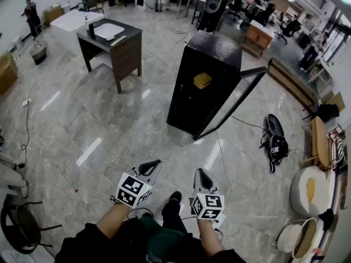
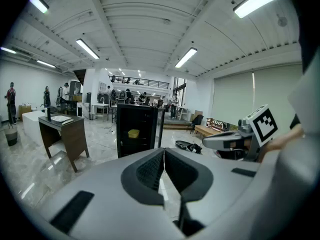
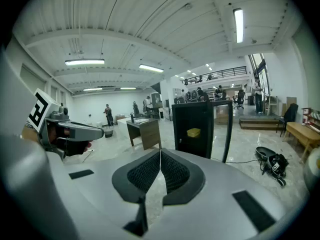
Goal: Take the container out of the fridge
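**Two grippers closed, container well ahead**

Nearest, the left gripper (image 1: 153,165) and right gripper (image 1: 199,175) hang side by side above the floor, each with its jaws pressed together on nothing. Far ahead stands the fridge (image 1: 189,97), its door (image 1: 237,99) swung open to the right, and the container (image 1: 202,80) sits on a shelf inside. Best to walk in close, spread one gripper's jaws wide before reaching, and keep clear of the door.
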